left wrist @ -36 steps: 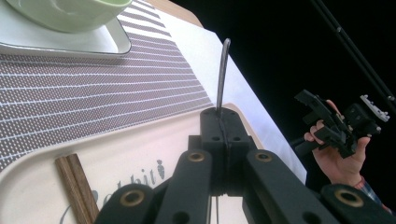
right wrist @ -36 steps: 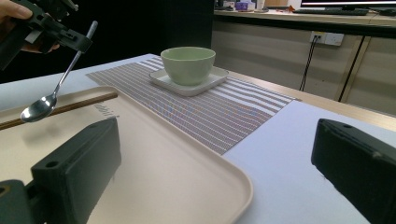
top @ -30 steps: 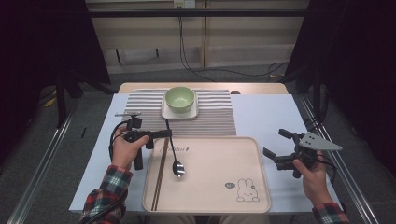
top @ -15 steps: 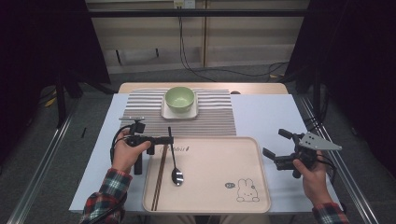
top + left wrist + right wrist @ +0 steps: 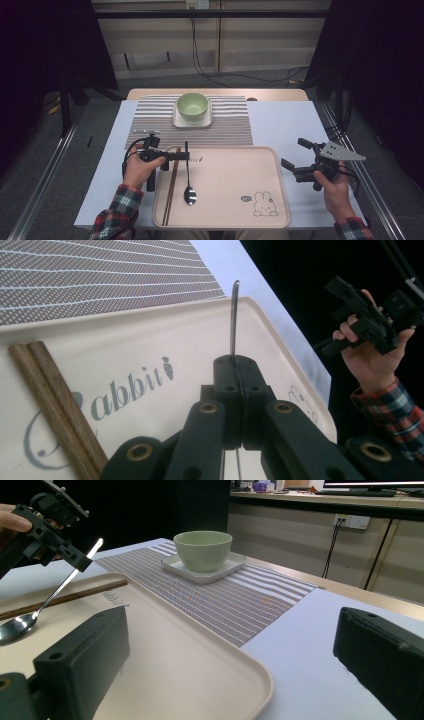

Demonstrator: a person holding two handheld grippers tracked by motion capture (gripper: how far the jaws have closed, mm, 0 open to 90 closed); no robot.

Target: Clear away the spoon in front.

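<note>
White tabletop (image 5: pixel 280 125) carries a beige tray (image 5: pixel 235 175); left hand-held gripper (image 5: pixel 186 156) clamps the spoon (image 5: pixel 188 175) handle, bowl resting on the tray, right hand-held gripper (image 5: pixel 296 159) gaping idle. Lift it slowly and level, clear of the chopsticks (image 5: pixel 171 185)

In the left gripper view, the closed jaws hid the middle of the spoon (image 5: pixel 235 315) handle, and the bowl end fell below the picture's lower edge. The chopsticks (image 5: pixel 55 400) were cut off at the bottom, and the tray (image 5: pixel 150 335) lettering ran off the left edge. In the right gripper view, the spoon's bowl was cropped at the left border.
</note>
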